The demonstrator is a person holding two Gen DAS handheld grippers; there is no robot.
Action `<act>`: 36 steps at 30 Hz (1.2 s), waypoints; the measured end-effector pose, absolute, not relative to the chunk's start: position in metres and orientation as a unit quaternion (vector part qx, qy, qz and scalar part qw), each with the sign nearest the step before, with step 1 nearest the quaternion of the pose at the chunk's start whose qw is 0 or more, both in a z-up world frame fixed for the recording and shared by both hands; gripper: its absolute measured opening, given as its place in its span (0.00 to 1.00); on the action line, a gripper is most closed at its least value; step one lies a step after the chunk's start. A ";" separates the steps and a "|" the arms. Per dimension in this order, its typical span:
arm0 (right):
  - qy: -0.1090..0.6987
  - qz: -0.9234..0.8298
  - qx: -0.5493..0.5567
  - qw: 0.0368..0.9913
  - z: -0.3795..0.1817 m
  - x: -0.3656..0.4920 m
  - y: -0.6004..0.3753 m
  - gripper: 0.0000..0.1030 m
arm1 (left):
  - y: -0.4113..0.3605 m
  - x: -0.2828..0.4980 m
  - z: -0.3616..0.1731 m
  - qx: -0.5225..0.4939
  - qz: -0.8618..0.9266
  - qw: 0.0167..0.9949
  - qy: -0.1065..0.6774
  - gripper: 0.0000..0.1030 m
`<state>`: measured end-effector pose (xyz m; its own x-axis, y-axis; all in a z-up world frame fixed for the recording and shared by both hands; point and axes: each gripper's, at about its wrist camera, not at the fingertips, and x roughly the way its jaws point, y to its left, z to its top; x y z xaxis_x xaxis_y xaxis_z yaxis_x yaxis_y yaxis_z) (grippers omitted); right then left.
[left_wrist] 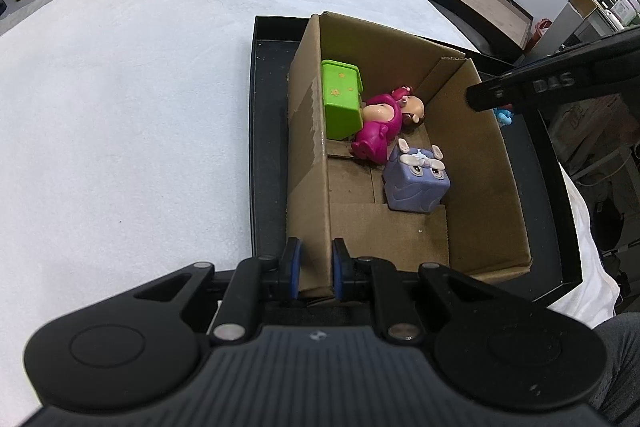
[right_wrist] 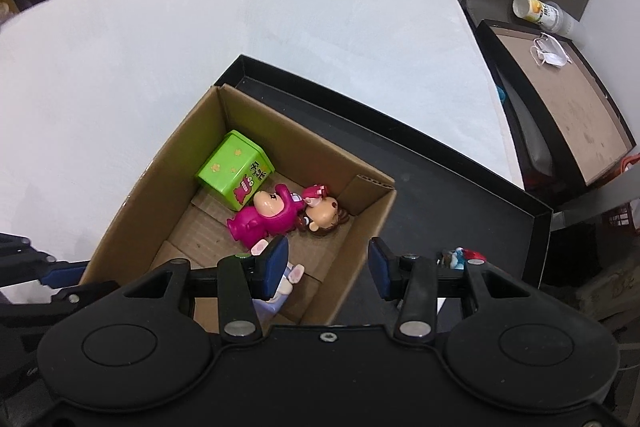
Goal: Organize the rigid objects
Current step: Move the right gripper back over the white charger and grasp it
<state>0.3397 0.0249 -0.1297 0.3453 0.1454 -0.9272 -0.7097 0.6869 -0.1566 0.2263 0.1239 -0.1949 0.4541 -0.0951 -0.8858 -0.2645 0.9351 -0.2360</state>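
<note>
Three toys boxed already, left tool (left_wrist: 316, 273) clamping cardboard box (left_wrist: 308, 155) wall, right tool (right_wrist: 328, 269) parted and empty, small blue toy (right_wrist: 460, 257) left outside.

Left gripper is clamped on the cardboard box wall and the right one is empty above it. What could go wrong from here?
1. The left gripper pinches the thin wall of the cardboard box; a tug could bend it or slide the box in the black tray.
2. The right gripper hangs open close over the purple cube toy; dropping lower, it may knock it.
3. The small blue figure lies outside the box, partly hidden, and may be missed.
</note>
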 end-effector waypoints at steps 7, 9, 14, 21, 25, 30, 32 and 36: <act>0.496 0.280 -0.258 0.780 -0.113 0.344 0.005 0.45 | 0.124 0.226 -0.195 -0.172 0.052 0.835 0.520 0.14; 0.496 0.279 -0.254 0.782 -0.110 0.345 0.000 0.45 | 0.123 0.226 -0.195 -0.170 0.053 0.835 0.521 0.14; 0.497 0.273 -0.243 0.787 -0.108 0.350 -0.015 0.46 | 0.123 0.226 -0.194 -0.169 0.055 0.835 0.521 0.14; 0.502 0.264 -0.220 0.794 -0.105 0.358 -0.038 0.53 | 0.121 0.225 -0.193 -0.163 0.058 0.837 0.520 0.14; 0.502 0.257 -0.209 0.799 -0.105 0.364 -0.050 0.60 | 0.120 0.225 -0.193 -0.160 0.060 0.836 0.521 0.14; 0.510 0.247 -0.190 0.802 -0.110 0.375 -0.064 0.62 | 0.119 0.226 -0.193 -0.155 0.062 0.836 0.522 0.14; 0.512 0.242 -0.184 0.804 -0.113 0.379 -0.069 0.63 | 0.119 0.226 -0.193 -0.154 0.063 0.836 0.523 0.14; 0.520 0.233 -0.171 0.804 -0.122 0.388 -0.079 0.63 | 0.117 0.227 -0.193 -0.150 0.065 0.836 0.524 0.14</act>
